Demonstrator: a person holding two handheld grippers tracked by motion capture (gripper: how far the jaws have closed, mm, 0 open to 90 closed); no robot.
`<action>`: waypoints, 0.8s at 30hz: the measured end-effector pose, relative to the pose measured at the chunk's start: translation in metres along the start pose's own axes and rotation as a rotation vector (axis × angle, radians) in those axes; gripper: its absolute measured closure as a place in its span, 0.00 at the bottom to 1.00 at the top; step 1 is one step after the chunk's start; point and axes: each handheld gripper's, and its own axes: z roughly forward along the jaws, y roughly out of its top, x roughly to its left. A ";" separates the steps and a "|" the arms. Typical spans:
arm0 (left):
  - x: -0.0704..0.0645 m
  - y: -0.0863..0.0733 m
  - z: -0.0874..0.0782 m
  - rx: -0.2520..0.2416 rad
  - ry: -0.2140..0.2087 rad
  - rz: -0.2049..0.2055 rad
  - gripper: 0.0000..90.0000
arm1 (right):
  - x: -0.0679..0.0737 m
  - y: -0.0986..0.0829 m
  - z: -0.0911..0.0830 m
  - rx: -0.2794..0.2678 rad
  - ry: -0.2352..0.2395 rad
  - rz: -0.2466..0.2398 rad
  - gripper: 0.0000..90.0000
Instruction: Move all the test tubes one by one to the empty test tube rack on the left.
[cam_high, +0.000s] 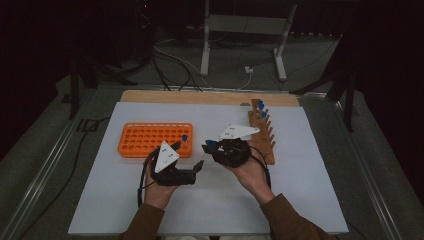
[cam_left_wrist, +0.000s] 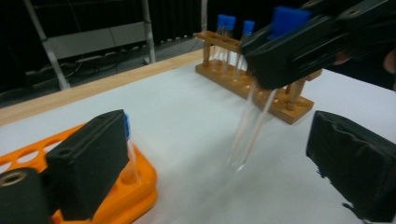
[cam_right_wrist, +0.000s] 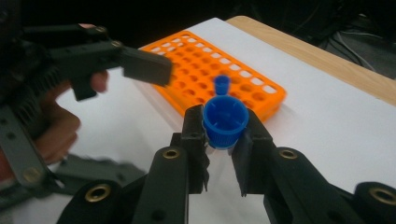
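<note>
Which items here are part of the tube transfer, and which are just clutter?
In the job:
- right gripper, shut on the blue-capped test tube
- left gripper, open
- orange rack, one capped tube in it
- wooden rack, with more capped tubes

Lying about:
- cables on the floor
- metal stand behind the table

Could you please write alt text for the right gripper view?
The right claw grips a blue-capped test tube just under its cap, above a white table. Beyond it sits an orange tube rack holding one capped tube; the open left claw reaches in from the left.
</note>
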 end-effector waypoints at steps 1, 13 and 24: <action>-0.001 0.000 0.000 -0.001 -0.001 0.006 0.13 | 0.002 0.001 0.002 -0.001 0.006 -0.003 0.85; -0.006 -0.003 0.003 0.011 -0.026 0.046 0.66 | 0.018 0.005 0.013 -0.001 0.063 -0.003 0.85; -0.004 -0.006 0.003 0.010 -0.057 0.055 0.87 | 0.013 0.003 0.004 -0.050 0.076 0.031 0.67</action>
